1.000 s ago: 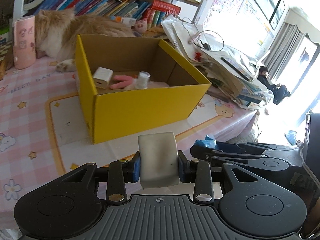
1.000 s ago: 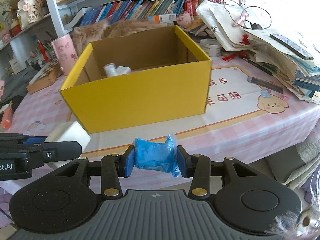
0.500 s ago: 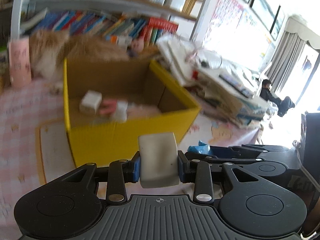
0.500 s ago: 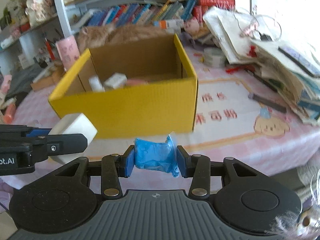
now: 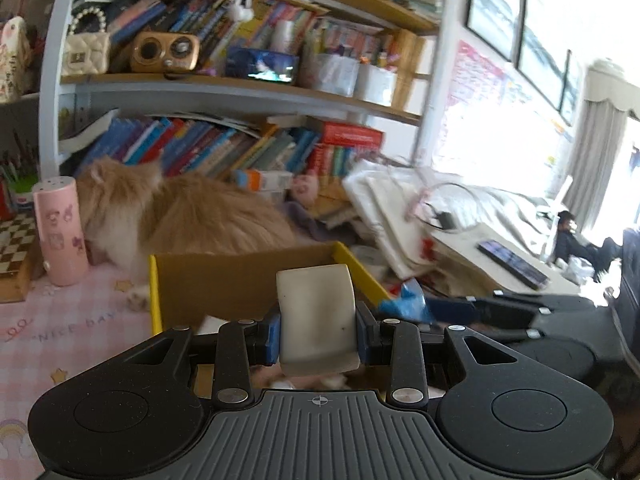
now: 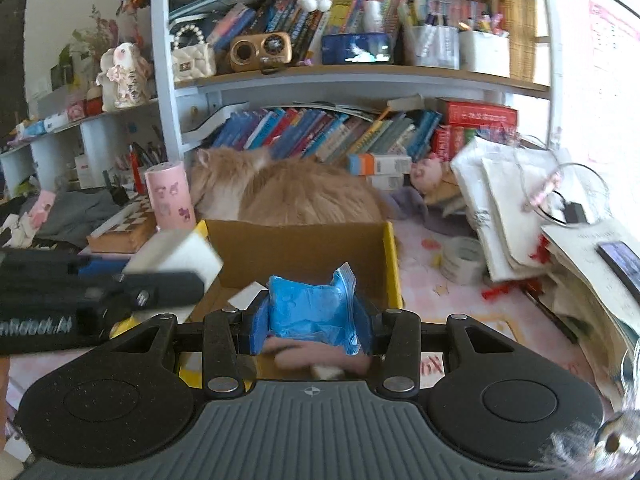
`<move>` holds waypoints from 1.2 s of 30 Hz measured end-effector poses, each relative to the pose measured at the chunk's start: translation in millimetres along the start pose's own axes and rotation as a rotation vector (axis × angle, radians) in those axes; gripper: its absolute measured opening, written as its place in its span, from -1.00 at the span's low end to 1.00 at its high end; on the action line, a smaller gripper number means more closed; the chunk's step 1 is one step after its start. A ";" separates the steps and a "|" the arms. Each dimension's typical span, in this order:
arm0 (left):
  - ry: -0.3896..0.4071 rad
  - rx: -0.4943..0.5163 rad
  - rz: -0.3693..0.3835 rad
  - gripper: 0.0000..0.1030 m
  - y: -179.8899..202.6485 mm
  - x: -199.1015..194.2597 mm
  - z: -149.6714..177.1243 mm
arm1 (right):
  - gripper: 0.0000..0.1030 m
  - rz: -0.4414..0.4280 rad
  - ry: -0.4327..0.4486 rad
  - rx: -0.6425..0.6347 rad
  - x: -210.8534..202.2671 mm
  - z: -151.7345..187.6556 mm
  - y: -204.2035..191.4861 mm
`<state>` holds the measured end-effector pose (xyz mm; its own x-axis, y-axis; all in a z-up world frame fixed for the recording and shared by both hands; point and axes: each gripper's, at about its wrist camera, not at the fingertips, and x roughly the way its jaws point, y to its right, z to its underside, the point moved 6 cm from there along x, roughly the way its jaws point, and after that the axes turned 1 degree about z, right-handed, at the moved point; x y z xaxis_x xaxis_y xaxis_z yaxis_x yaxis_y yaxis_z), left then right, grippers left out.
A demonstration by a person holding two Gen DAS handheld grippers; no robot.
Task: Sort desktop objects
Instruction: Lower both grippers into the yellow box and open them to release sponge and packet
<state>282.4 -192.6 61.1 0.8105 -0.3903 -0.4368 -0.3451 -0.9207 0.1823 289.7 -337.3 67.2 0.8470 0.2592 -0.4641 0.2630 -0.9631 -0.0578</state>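
Left tongs (image 5: 318, 334): matte black speckled housing, ribbed grey plate, blue pads, silver screws; right tongs (image 6: 312, 330) identical.

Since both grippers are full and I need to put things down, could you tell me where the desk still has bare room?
Bare pink tablecloth lies left of the yellow box, in front of the pink canister. A smaller patch sits right of the box, beside the tape roll. Behind the box the cat fills the space; the paper pile crowds the right.
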 end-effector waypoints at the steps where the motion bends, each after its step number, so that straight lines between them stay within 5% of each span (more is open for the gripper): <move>1: -0.006 -0.008 -0.015 -0.35 -5.4 7.6 -1.3 | -0.23 -0.009 -0.006 -0.009 7.6 -1.7 -0.1; 6: -0.084 0.021 -0.103 -0.35 -24.4 41.4 7.6 | -0.23 -0.050 -0.083 -0.065 48.3 5.7 -3.4; 19: -0.257 0.102 -0.157 -0.34 -37.9 92.7 37.1 | -0.22 -0.109 -0.280 -0.279 113.0 33.7 -19.2; 33: -0.252 0.084 -0.148 -0.27 -41.0 96.7 38.2 | -0.21 -0.117 -0.311 -0.213 120.4 42.7 -13.3; 36: -0.215 0.088 -0.144 -0.09 -36.8 92.2 35.3 | -0.20 -0.117 -0.314 -0.192 120.6 43.3 -11.7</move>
<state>353.1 -194.6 -16.9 0.7386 -0.2372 -0.6311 -0.2808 -0.9592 0.0319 368.8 -298.0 -26.3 0.6316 0.3026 -0.7138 0.4563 -0.8894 0.0267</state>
